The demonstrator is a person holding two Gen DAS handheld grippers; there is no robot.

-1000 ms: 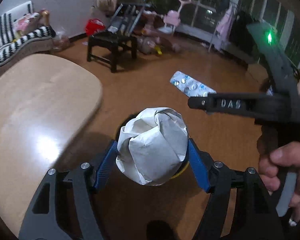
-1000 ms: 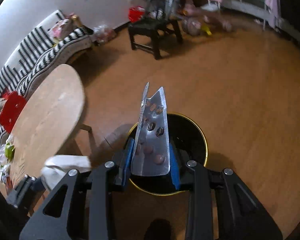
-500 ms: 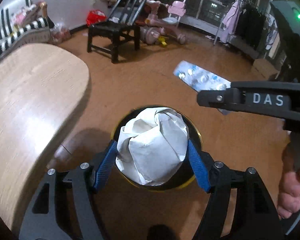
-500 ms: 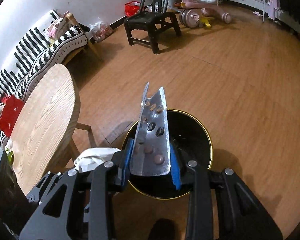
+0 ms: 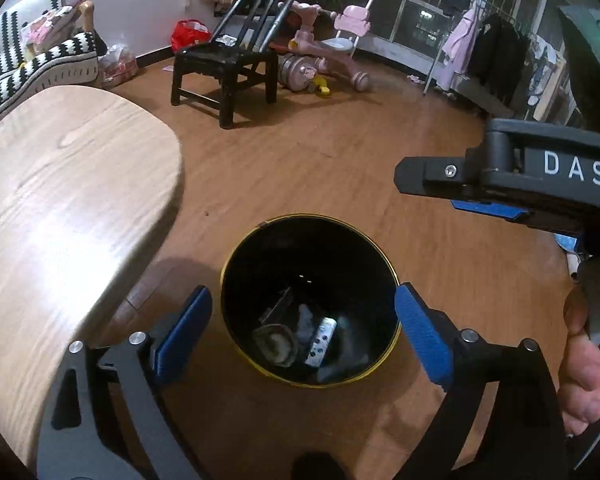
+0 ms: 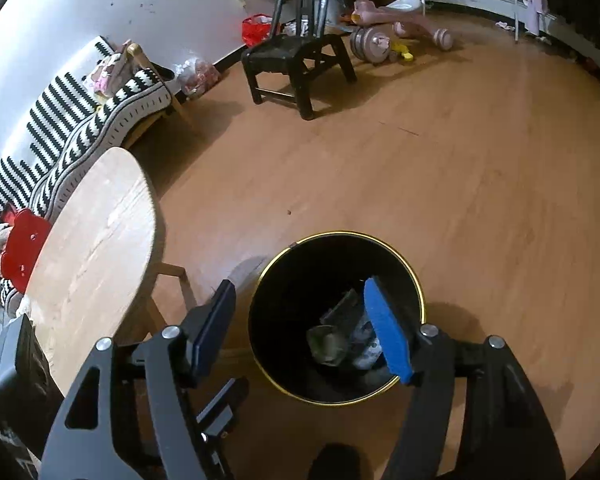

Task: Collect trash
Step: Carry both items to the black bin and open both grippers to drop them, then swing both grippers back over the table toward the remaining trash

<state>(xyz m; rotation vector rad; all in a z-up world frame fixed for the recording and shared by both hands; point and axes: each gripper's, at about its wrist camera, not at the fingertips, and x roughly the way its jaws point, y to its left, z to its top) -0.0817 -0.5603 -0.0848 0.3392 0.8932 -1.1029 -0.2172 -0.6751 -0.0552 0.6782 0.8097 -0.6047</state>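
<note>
Paper ball and blister pack have dropped into the bin (image 5: 384,256); both tongs (image 5: 304,328) (image 6: 304,320) gape wide, empty.

The bin (image 5: 256,248) mouth is open from above, trash lying low inside. The table (image 5: 60,200) edge crowds its left side. The right hand-held gripper (image 5: 460,184) hangs right of it. Bare floor (image 6: 440,160) stretches far.

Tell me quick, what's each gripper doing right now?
Left gripper: open, empty, above the trash bin.
Right gripper: open, empty, above the same bin.
</note>
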